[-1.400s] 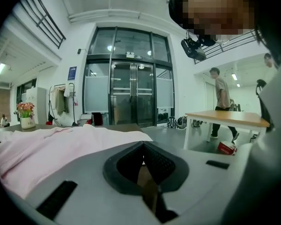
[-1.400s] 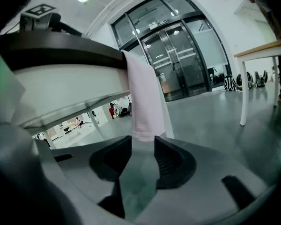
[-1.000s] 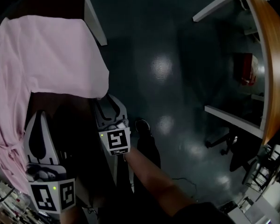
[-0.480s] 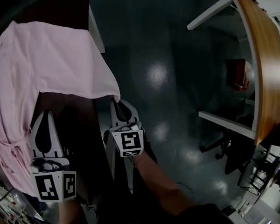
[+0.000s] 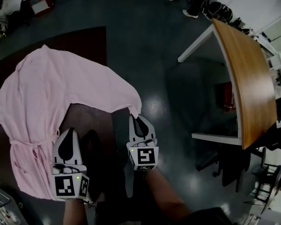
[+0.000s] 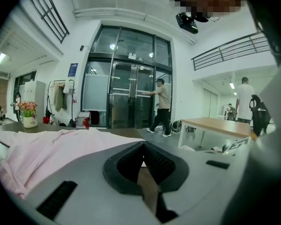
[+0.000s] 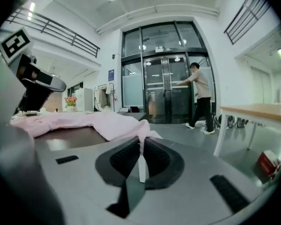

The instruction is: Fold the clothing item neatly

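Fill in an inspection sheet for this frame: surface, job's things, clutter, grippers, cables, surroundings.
Surface: dark brown table, partly covered by the robe.
Job's things: pink robe spread out and unfolded, belt at the waist, one sleeve trailing towards the right gripper.
Clutter: nothing seen.
Grippers: left gripper shut beside the robe's edge, grip on cloth unclear. Right gripper shut on the sleeve's end; its jaws have just been closing with the cloth between them.
Cables: nothing seen.
Surroundings: glossy dark floor, wooden-topped table, glass doors with a person walking past.

Pale pink robe [image 5: 42, 107], dark brown table [image 5: 91, 46].
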The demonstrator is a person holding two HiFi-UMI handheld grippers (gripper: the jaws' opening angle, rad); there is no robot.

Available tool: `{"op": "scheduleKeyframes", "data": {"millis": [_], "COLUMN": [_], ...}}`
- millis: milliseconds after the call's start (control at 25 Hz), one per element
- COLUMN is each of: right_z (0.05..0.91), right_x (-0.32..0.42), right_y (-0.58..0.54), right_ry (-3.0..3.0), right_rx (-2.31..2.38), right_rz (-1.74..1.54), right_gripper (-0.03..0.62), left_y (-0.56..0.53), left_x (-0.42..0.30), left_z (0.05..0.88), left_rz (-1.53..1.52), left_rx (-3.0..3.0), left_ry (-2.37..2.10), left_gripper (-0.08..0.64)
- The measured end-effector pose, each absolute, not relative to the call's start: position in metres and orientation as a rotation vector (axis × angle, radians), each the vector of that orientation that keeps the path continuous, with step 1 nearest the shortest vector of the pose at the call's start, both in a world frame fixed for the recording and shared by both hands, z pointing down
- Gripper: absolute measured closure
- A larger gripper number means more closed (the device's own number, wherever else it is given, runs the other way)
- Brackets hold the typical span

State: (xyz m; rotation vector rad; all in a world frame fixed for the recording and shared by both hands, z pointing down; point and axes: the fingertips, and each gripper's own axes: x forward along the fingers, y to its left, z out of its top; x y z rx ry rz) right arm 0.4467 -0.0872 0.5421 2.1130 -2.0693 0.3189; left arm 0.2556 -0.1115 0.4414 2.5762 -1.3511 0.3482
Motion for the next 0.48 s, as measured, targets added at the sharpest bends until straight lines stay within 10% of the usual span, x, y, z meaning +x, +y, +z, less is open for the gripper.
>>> {"op": "scheduleKeyframes", "data": {"millis": [480], "right_z": [0.441], "right_x": [0.457], "right_y": [-0.092], "right_ry": [-2.056], "right_rx": [2.013], "right_rz": [0.088], "right_gripper": [0.58], "left_y": [-0.087], "left_x": [0.198], "left_z": [0.373], "left_rz": [0.316], "left_rx": [2.568], "left_ry": [-1.453], "left_gripper": [0.552]}}
